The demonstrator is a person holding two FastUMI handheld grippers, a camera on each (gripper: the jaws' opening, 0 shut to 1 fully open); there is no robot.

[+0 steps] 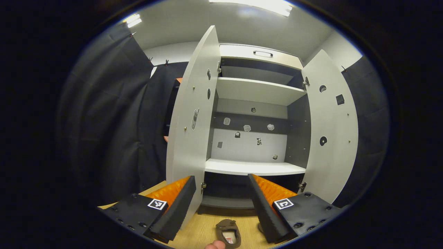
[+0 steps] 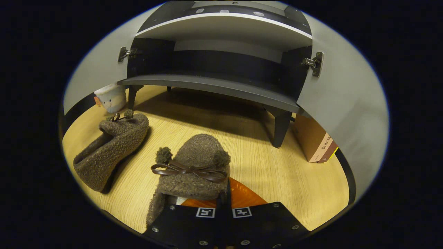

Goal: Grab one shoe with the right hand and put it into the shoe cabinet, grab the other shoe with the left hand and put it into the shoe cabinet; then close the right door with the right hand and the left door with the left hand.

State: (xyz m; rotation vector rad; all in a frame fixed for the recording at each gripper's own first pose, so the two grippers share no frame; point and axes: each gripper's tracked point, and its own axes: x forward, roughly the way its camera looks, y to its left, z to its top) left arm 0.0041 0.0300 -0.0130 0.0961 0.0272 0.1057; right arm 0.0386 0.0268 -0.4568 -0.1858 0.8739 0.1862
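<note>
Two fuzzy brown shoes lie on the wooden floor in front of the shoe cabinet (image 2: 214, 86). In the right gripper view, my right gripper (image 2: 226, 186) is shut on the rim of the nearer shoe (image 2: 193, 162), which has a brown bow. The other shoe (image 2: 110, 148) lies to its left, apart from it. In the left gripper view, my left gripper (image 1: 220, 177) is open and held up facing the cabinet (image 1: 254, 167). Both doors, the left door (image 1: 192, 114) and the right door (image 1: 332, 128), stand wide open. A brown shoe (image 1: 228, 233) shows on the floor below, between the fingers.
A small white cup-like figure (image 2: 110, 97) stands by the cabinet's left leg. A brown box (image 2: 315, 141) leans beside the right leg, under the open door. The cabinet has white shelves and a drawer with a handle (image 1: 263, 53) on top. A fingertip (image 1: 214, 245) shows at the bottom edge.
</note>
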